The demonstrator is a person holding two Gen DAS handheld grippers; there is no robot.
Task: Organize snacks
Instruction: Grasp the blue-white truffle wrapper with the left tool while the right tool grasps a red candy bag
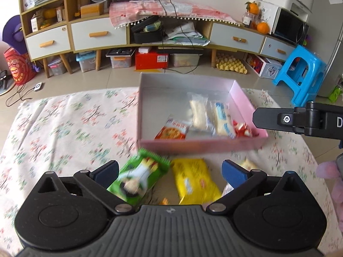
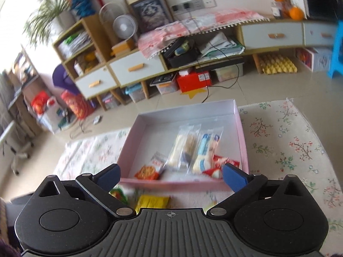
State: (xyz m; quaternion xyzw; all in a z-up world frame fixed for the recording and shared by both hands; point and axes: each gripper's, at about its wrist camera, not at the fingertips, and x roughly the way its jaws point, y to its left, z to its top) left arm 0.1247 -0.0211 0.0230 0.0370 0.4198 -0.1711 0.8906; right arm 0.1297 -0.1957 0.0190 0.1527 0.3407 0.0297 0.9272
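A shallow pink box [image 1: 201, 144] [image 2: 171, 186] sits on the floral cloth. It holds an orange-and-white packet [image 1: 172, 131] [image 2: 150, 170], two pale clear-wrapped bars [image 1: 198, 114] [image 2: 182, 150], one with blue print [image 1: 224, 120] [image 2: 203, 152], and a red-and-white candy [image 1: 243, 129] [image 2: 216, 169]. In front of the box lie a green packet [image 1: 139, 178] [image 2: 119, 192] and a yellow packet [image 1: 194, 180] [image 2: 153, 200]. My left gripper [image 1: 170, 172] hangs open over these two, holding nothing. My right gripper [image 2: 170, 176] is open above the box's near wall, empty; it also shows in the left wrist view as a black arm [image 1: 300, 120].
The floral cloth [image 1: 64, 132] [image 2: 289, 145] covers the table. Beyond it is tiled floor, a long low cabinet [image 1: 98, 35] [image 2: 137, 66] with drawers and storage bins beneath, and a blue plastic stool [image 1: 302, 75]. A small pale packet [image 1: 248, 163] lies by my left gripper's right finger.
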